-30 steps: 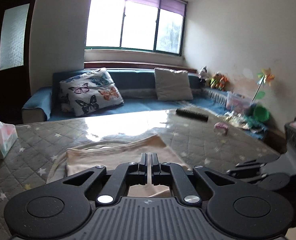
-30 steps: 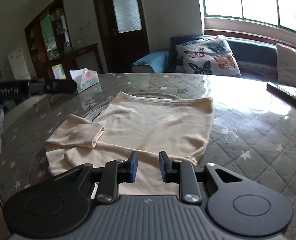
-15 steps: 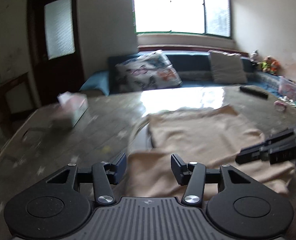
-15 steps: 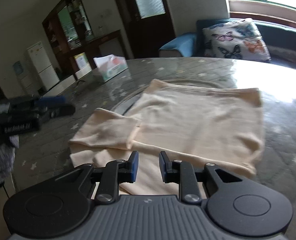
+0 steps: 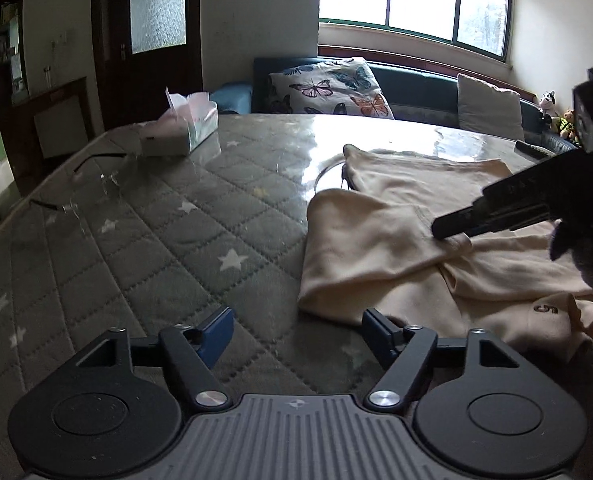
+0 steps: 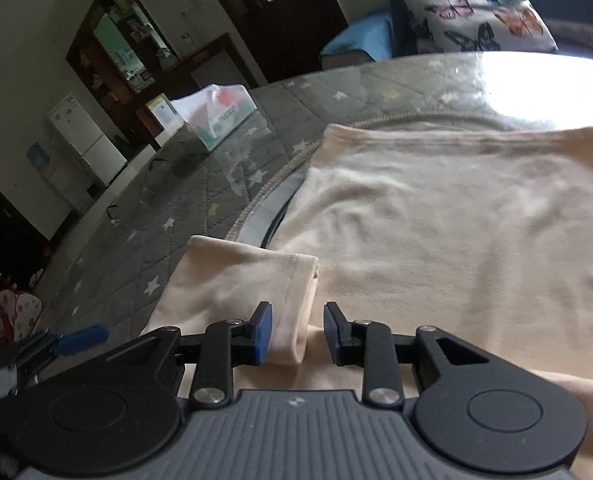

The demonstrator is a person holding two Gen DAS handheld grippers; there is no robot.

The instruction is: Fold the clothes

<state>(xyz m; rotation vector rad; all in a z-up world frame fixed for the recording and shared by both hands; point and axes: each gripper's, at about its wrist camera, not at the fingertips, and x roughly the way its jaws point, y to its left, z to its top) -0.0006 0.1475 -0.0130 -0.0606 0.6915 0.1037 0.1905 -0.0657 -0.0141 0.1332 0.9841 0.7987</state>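
A cream long-sleeved shirt [image 5: 408, 240] lies flat on the quilted grey table [image 5: 156, 248], with one sleeve [image 6: 232, 276] folded across its left side. My left gripper [image 5: 296, 336] is open and empty, low over the table just left of the shirt's near edge. My right gripper [image 6: 298, 332] is open, its jaws either side of the sleeve's cuff [image 6: 296, 312]. In the left wrist view the right gripper [image 5: 452, 226] shows from the side with its tip at the cuff. The left gripper's blue fingertip [image 6: 82, 336] shows at the left of the right wrist view.
A tissue box [image 5: 182, 128] stands at the table's far left. A sofa with a butterfly cushion [image 5: 332, 88] runs behind the table. A remote control [image 5: 534, 149] lies at the far right. A round glass turntable edge [image 6: 272, 208] shows under the shirt.
My left gripper opened wide and swung left to the shirt's left side. My right gripper moved down and forward to the folded sleeve's cuff and opened wider around it.
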